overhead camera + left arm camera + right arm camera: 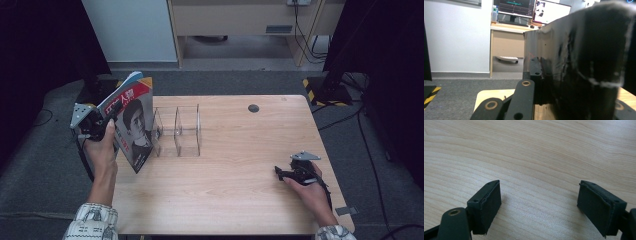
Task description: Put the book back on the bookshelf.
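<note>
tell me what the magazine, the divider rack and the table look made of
Magazine: glossy printed paper, judging by the photo cover and thin fanned pages; held upright in the left claw. Divider rack: clear acrylic or similar plastic, since the tabletop shows through its walls. Table: light wood or wood-look laminate, matte, with visible grain.

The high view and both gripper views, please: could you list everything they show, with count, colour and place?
magazine: one, red and white cover, upright, clamped in the left gripper at the table's left edge
clear divider rack: one, transparent, on the table beside the magazine
table: one, light wood
monitors: two, on a desk behind
left gripper: one, black, shut on the magazine
right gripper: one, black, jaws open over bare wood
</note>
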A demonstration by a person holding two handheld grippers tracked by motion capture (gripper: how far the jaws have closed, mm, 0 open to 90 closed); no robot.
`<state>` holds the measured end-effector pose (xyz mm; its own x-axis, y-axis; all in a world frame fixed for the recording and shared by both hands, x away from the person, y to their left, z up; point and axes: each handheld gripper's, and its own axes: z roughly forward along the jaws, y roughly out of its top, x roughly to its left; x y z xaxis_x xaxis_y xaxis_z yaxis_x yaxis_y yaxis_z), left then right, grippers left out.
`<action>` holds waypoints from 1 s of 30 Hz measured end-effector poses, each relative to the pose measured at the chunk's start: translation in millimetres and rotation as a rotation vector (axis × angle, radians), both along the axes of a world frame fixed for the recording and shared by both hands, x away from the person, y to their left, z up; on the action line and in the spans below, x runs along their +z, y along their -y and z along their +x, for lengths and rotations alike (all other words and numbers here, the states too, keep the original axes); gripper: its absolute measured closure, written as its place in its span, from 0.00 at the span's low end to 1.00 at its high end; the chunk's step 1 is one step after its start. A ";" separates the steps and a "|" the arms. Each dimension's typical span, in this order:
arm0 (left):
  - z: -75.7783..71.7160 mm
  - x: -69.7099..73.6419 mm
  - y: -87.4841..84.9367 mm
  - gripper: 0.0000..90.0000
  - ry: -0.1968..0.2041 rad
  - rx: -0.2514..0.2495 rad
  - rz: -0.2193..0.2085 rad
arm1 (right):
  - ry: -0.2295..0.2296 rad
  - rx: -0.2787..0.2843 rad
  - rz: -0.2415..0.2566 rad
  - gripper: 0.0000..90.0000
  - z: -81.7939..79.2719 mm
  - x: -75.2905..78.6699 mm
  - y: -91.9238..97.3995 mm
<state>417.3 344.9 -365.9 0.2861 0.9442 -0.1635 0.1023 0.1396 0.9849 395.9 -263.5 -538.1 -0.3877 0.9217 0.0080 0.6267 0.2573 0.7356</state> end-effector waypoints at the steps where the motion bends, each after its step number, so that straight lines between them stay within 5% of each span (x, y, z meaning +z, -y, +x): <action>1: -0.4 -0.9 0.4 0.95 0.004 -0.002 0.000 | 0.001 0.002 -0.001 0.21 -0.1 -0.1 0.0; 30: -6.1 -14.5 4.7 0.95 0.065 -0.047 -0.015 | -0.001 0.008 -0.001 0.22 -1.3 0.0 -0.5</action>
